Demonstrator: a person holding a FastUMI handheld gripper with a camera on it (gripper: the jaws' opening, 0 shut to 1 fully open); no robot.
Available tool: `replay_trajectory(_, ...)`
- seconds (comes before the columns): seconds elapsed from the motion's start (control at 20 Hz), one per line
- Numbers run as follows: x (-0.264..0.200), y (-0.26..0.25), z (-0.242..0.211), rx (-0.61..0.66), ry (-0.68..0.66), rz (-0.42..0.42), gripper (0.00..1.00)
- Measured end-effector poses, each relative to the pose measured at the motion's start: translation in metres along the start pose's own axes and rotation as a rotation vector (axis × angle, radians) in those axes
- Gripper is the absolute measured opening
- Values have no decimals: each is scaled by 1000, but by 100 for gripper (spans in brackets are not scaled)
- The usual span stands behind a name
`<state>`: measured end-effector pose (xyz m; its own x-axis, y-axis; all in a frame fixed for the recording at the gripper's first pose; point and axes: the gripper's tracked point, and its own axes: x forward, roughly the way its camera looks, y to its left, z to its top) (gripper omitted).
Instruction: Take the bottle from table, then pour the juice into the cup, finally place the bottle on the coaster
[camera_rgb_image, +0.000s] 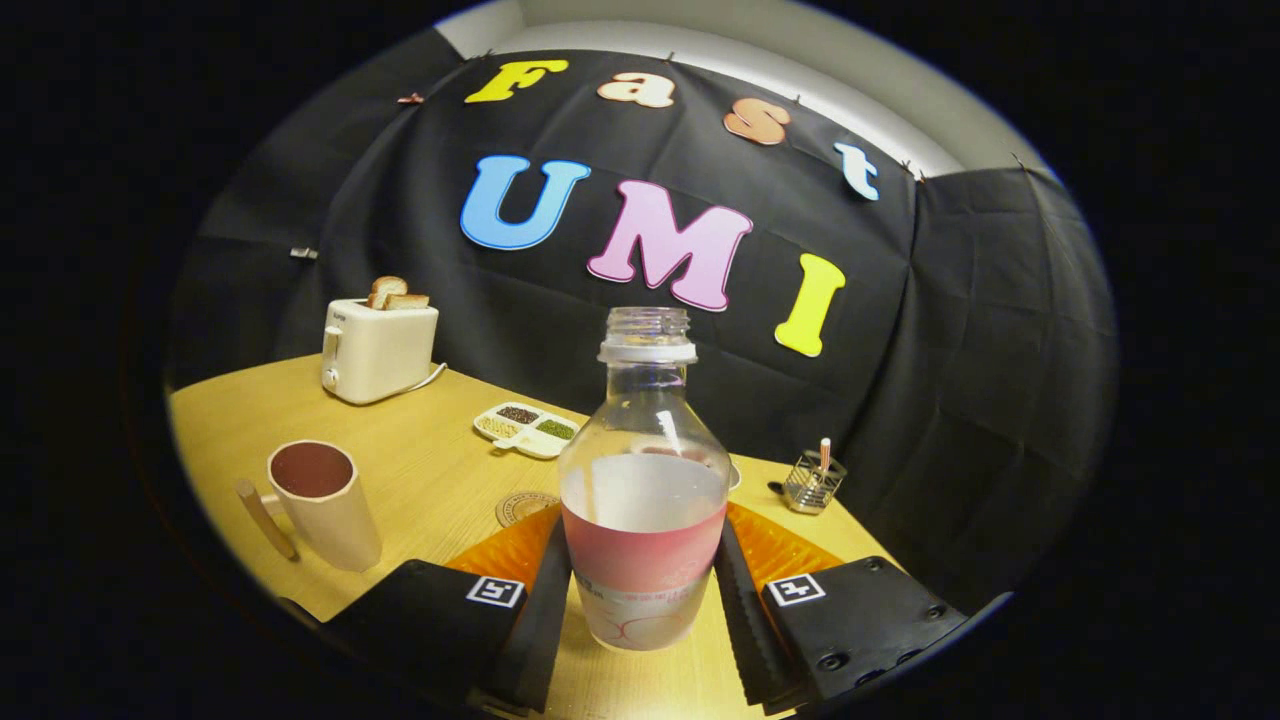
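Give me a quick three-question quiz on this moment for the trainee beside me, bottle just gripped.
1. True or false: the bottle has no cap on its neck.
2. Which thing lies nearest behind the bottle, toward the cup? A) toaster B) coaster C) metal holder
3. Fill in: the gripper has its fingers pressed on both sides of the bottle's ____ band.

Key:
1. True; the mouth is open.
2. B; the coaster lies on the table just beyond the fingers, between bottle and cup.
3. Label; the bottle stands upright between the fingers, liquid reaching just above that band.
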<state>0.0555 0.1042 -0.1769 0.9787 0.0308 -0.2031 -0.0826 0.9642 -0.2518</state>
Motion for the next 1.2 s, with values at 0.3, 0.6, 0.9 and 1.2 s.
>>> replay_trajectory(0.3, -4, 26, 33, -272, -31, 56, 73)
replay_trajectory(0.6, -4, 62, 33, -560, -68, 113, 72)
replay_trajectory(0.9, 1, 80, 17, -741, -46, 113, 72)
replay_trajectory(1.2, 2, 91, 9, -938, -59, 98, 72)
